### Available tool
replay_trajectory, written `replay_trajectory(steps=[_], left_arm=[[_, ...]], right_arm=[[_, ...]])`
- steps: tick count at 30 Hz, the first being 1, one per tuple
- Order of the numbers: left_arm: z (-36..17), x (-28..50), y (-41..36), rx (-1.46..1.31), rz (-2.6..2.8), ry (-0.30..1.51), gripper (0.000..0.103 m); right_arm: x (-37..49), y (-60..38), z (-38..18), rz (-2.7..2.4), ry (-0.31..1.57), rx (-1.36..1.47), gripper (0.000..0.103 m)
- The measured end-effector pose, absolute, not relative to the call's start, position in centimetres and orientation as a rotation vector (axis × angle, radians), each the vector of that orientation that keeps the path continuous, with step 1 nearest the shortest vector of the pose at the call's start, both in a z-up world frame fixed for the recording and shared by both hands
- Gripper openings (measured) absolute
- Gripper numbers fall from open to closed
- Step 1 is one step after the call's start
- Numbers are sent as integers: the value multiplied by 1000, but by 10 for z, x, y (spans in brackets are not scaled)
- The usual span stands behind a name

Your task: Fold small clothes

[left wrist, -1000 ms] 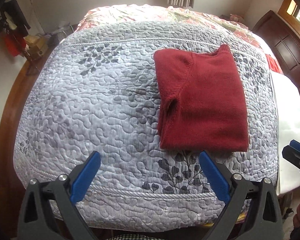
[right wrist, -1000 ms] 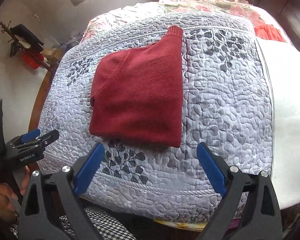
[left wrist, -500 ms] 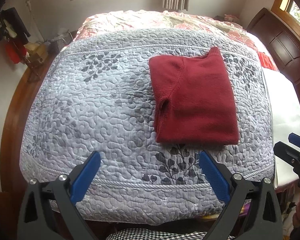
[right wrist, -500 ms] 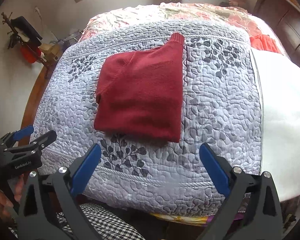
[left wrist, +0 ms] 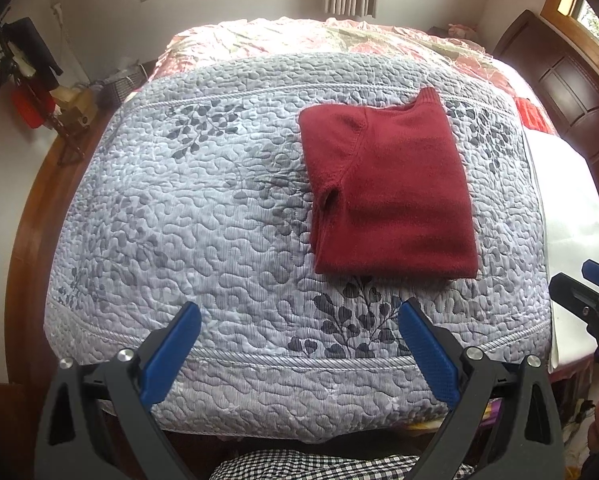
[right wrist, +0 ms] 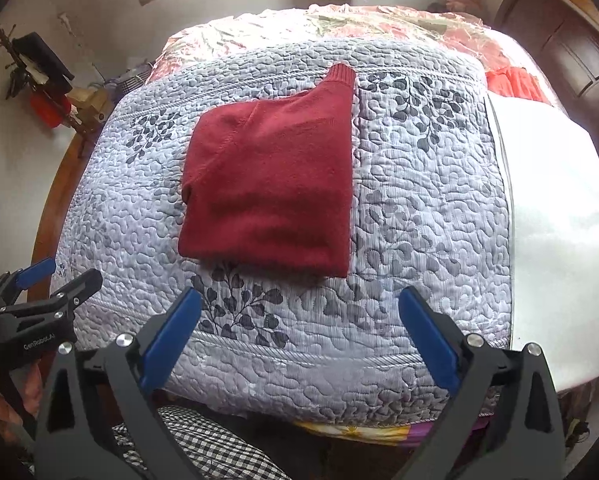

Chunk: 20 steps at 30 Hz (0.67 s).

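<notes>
A dark red sweater (left wrist: 391,192) (right wrist: 271,188) lies folded into a flat rectangle on the grey quilted bedspread (left wrist: 219,220) (right wrist: 419,208), its ribbed cuff pointing to the far side. My left gripper (left wrist: 299,312) hangs open above the near edge of the bed, well short of the sweater, with nothing between its blue pads. My right gripper (right wrist: 299,296) is open too, just in front of the sweater's near hem and apart from it. Each gripper also shows at the edge of the other's view.
A white sheet (right wrist: 555,232) covers the right side of the bed. A pink floral blanket (left wrist: 319,38) lies at the far end. A wooden bed frame (left wrist: 23,248) curves along the left; a dark wooden headboard (left wrist: 571,92) stands at right. Checked cloth (right wrist: 203,448) sits below.
Both grippers have drawn back and up from the bed, so the sweater looks smaller and farther away. The sweater itself has not moved.
</notes>
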<state>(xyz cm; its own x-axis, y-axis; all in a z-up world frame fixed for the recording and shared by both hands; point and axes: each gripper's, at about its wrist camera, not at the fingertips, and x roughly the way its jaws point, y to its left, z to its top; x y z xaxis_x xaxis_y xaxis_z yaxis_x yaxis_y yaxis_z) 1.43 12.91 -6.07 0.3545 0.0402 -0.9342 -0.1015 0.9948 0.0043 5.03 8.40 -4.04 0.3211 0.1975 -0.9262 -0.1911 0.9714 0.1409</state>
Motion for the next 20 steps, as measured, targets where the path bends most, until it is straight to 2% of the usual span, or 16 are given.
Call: replay_trajectory(steps=[9, 20], left_arm=[[-62, 15, 130, -48, 97, 1207, 99], [-64, 15, 128, -35, 98, 1209, 99]], right_arm=[[48, 92, -33, 222, 1127, -80, 98], [51, 91, -44, 216, 1189, -77, 98]])
